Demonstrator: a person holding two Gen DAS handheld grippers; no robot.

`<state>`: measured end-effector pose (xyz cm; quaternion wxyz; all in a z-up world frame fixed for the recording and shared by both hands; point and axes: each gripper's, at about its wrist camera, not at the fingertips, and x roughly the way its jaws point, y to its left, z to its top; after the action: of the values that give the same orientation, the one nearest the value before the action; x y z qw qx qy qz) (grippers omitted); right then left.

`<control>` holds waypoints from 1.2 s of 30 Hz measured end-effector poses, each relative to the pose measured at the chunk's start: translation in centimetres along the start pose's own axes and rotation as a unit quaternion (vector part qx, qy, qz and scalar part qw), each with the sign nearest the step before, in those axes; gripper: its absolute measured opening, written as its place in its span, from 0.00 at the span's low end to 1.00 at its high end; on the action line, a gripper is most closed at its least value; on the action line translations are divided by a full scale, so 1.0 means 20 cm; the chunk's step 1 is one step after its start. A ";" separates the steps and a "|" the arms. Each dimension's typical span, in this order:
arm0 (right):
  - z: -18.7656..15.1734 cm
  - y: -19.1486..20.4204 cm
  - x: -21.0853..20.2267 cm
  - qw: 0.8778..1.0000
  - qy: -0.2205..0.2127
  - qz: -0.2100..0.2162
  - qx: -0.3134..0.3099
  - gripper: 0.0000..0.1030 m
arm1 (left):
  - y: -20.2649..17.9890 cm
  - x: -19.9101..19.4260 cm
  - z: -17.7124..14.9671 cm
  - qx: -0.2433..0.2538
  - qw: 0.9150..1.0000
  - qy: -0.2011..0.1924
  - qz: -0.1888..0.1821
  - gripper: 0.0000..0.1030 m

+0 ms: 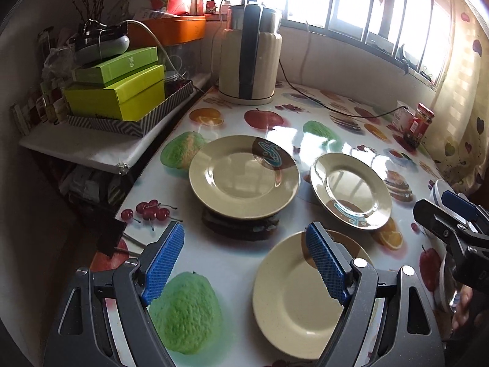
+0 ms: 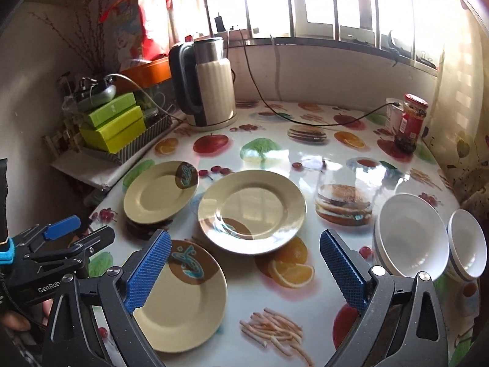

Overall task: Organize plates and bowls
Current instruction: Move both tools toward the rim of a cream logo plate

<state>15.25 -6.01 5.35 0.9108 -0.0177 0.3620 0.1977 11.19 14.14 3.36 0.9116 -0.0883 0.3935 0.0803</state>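
Left wrist view shows the left gripper (image 1: 244,263) spread wide with nothing between its blue pads, at the bottom of the frame over the near plate (image 1: 293,302). Two more cream plates sit mid-frame: the far plate (image 1: 244,180) resting on a dark object, and the tilted plate (image 1: 351,191) to its right. Right wrist view has the right gripper (image 2: 244,272) equally wide and empty; the stacked white bowls (image 2: 411,235) and a smaller bowl (image 2: 467,244) stand at right.

Both tongs, left tongs (image 1: 244,264) and right tongs (image 2: 244,270), have dark grey frames, silver screws and ridged blue pads (image 2: 146,273); "GenRob" lettering shows.
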 end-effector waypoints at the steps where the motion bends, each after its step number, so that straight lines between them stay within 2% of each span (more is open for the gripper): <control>1: 0.02 0.01 0.03 1.000 0.002 0.002 -0.002 0.95 | 0.02 0.02 0.02 -0.005 1.000 0.003 -0.005 0.78; 2: 0.04 0.01 0.05 1.000 0.001 0.006 -0.004 0.90 | 0.04 0.03 0.04 -0.011 1.000 0.005 -0.007 0.77; 11: 0.19 0.05 0.31 0.999 0.028 0.042 -0.019 0.82 | 0.19 0.21 0.13 -0.046 0.998 0.023 -0.021 0.73; 13: 0.21 0.06 0.37 0.998 0.041 0.054 -0.017 0.79 | 0.23 0.25 0.14 -0.059 0.997 0.032 -0.040 0.67; 18: 0.27 0.08 0.48 0.993 0.060 0.095 -0.019 0.74 | 0.29 0.33 0.17 -0.075 0.996 0.041 -0.040 0.63; 21: 0.30 0.11 0.55 0.991 0.077 0.104 -0.024 0.70 | 0.33 0.38 0.18 -0.086 0.994 0.051 -0.044 0.60; 27: 0.34 0.14 0.73 0.986 0.109 0.121 -0.022 0.58 | 0.39 0.45 0.21 -0.093 0.993 0.061 -0.046 0.56; 31: 0.37 0.14 0.83 0.984 0.123 0.129 -0.013 0.49 | 0.42 0.51 0.21 -0.103 0.991 0.070 -0.046 0.47; 36: 0.37 0.15 0.93 0.980 0.142 0.140 -0.008 0.35 | 0.44 0.56 0.21 -0.115 0.989 0.078 -0.049 0.40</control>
<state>31.19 4.50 -1.21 0.8130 -0.0017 0.4854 0.3216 19.90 24.55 -2.90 0.8647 -0.2178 0.4466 0.0731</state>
